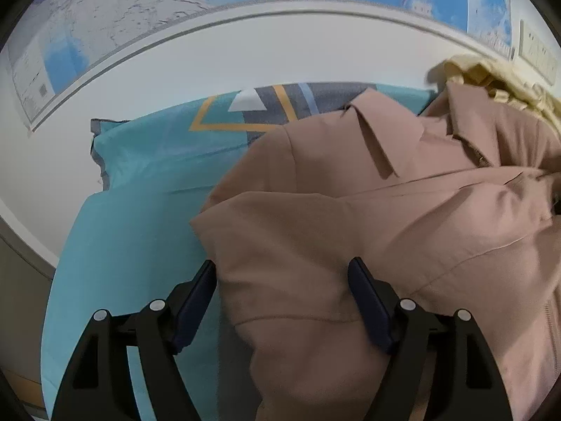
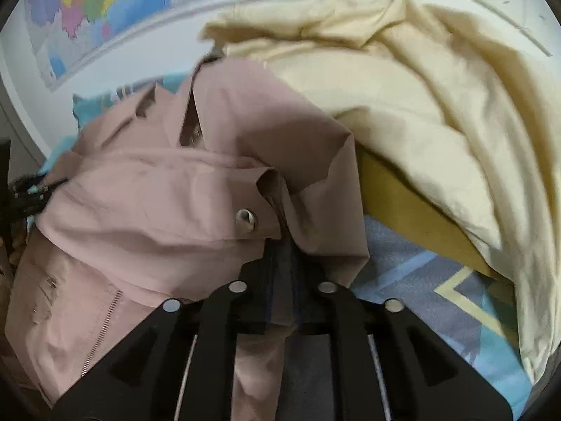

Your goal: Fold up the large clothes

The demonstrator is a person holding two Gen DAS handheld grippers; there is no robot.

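Observation:
A dusty-pink jacket [image 1: 385, 210] with collar and zip lies on a teal bed sheet [image 1: 133, 231]. My left gripper [image 1: 282, 270] is open, its fingers straddling the jacket's left shoulder and sleeve fold without clamping it. In the right wrist view the same jacket [image 2: 157, 193] shows a metal snap button [image 2: 246, 220] on its front flap. My right gripper [image 2: 282, 245] is shut on the jacket's edge just right of the button, with cloth pinched between the pads and draped over them.
A teal patterned pillow [image 1: 175, 133] lies at the bed's head against the white wall. A cream-yellow quilt [image 2: 420, 105] is heaped to the jacket's right, over a blue-grey patterned sheet [image 2: 403, 266]. A map [image 1: 105, 28] hangs on the wall.

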